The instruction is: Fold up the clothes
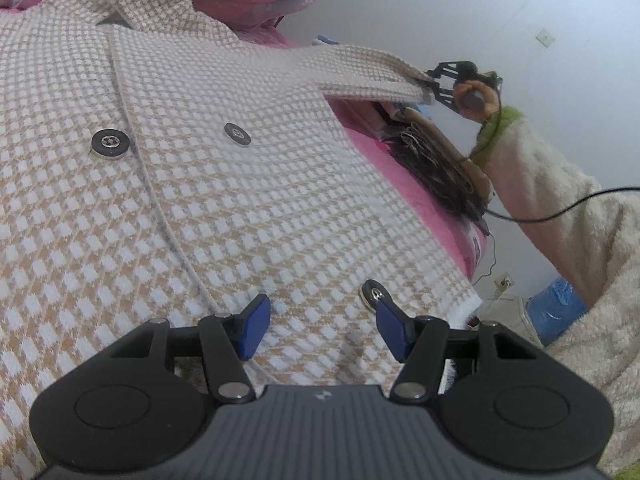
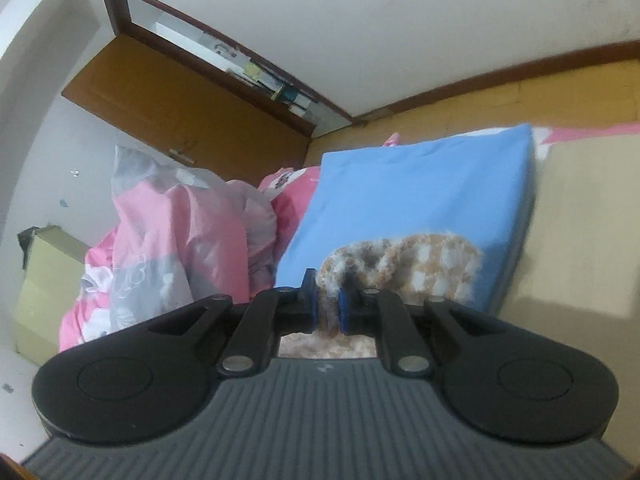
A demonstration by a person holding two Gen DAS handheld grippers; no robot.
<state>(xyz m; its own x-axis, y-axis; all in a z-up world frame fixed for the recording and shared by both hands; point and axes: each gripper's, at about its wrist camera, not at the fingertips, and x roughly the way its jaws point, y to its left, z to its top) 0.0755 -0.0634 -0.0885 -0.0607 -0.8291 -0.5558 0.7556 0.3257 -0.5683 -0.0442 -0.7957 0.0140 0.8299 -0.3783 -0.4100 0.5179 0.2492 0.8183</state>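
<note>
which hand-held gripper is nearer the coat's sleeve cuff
Right. The right hand-held gripper is shut on the sleeve cuff, holding it lifted. The left hand-held gripper hovers open over the coat front, away from the cuff.

- We see a bed with a pink sheet (image 1: 404, 168).
- A beige-and-white checked coat (image 1: 200, 184) lies spread on it.
- Pink bedding (image 2: 168, 232) and a blue cushion (image 2: 420, 184) rest on it.

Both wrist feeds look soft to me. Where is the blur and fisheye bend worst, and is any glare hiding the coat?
Left wrist: the checked coat is sharp near the open left claw, softer toward the lifted sleeve; no glare, even light. Right wrist: motion smear on the blue cushion and door frame, which bows strongly; the right claw stays crisp, shut on fuzzy fabric.
</note>
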